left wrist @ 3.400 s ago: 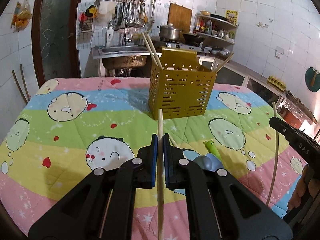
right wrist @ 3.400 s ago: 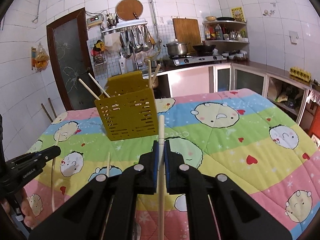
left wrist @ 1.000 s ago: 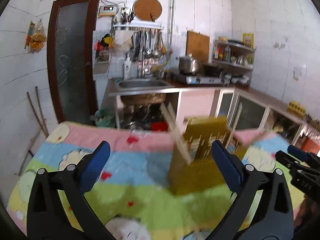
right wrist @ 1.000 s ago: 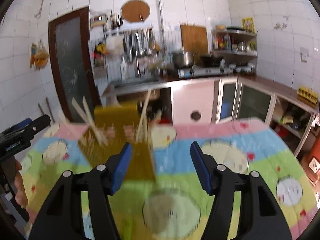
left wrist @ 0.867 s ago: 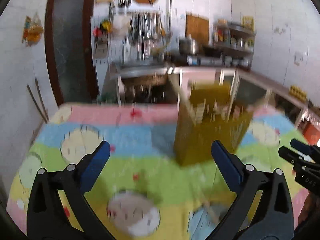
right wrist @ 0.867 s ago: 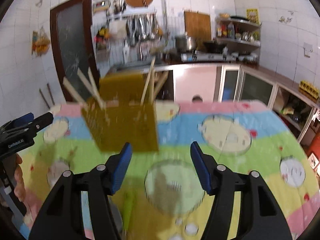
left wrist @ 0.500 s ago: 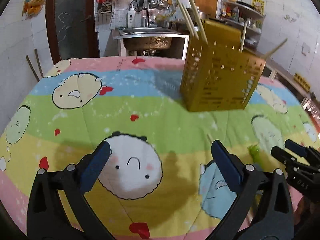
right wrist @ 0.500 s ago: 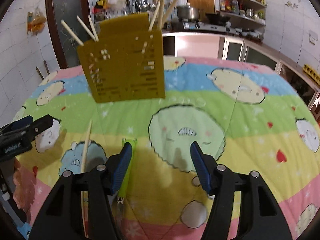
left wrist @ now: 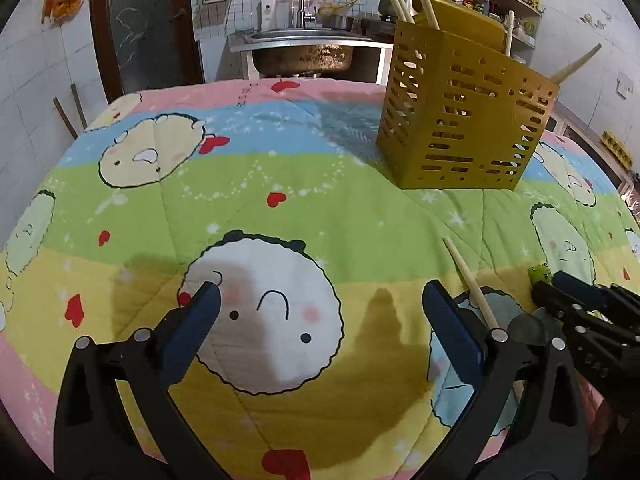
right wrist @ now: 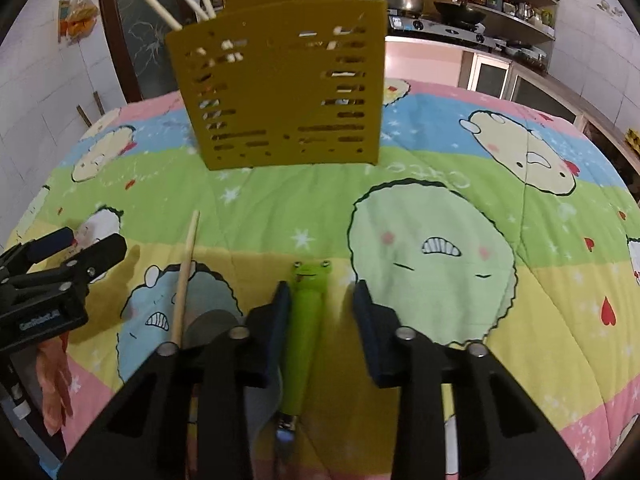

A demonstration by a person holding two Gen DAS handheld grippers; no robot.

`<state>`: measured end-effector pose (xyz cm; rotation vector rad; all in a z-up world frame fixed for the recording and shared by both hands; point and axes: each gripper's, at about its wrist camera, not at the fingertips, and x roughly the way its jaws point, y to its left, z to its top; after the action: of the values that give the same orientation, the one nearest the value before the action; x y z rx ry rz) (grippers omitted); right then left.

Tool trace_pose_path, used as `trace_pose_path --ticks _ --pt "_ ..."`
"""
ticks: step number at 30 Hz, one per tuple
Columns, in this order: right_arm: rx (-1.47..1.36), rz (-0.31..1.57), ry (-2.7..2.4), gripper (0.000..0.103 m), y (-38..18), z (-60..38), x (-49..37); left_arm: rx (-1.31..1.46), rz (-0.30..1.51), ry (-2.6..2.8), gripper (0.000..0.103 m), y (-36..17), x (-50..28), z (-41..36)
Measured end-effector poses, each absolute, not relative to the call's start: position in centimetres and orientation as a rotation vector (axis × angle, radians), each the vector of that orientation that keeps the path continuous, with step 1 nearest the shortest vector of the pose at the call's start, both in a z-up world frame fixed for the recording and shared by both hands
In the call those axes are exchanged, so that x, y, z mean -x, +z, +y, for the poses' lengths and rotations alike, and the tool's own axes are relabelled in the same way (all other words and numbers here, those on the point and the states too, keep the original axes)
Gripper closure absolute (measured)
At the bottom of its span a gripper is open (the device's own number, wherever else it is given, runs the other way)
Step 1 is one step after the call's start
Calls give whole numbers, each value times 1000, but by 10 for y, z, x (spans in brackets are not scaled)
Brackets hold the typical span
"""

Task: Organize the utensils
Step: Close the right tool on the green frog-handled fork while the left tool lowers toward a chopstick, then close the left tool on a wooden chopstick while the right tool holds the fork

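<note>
On the cartoon-print quilt (right wrist: 440,184), the right gripper (right wrist: 320,300) hangs spread around a green frog-handled utensil (right wrist: 306,320) — nothing pinched. Left gripper (left wrist: 320,316) gapes wide too, a loose wooden chopstick (left wrist: 470,284) beside it — the slotted mustard-yellow plastic utensil holder (left wrist: 464,108) stands beyond.

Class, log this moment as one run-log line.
left claw: open, empty | right claw: open, astride frog handle | chopstick: on quilt | caddy: holds chopsticks
</note>
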<state>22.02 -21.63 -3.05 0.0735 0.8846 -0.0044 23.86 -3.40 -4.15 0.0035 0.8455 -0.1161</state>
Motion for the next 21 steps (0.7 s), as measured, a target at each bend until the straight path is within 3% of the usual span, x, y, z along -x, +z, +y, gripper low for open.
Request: trace_pose_path --ticks 3,14,18,21 --pt "-51 895 -17 83 -30 -211 -223 16 866 -126 5 -43 -240 -37" --pt "-112 882 -51 84 -22 -255 -199 25 885 -181 7 -42 -237 -73" --pt "-144 885 -73 84 -26 -273 -191 -10 906 -206 18 -45 -238 -97" --pt "-158 881 -78 83 -28 -277 -189 -20 949 -217 36 -51 -243 -107"
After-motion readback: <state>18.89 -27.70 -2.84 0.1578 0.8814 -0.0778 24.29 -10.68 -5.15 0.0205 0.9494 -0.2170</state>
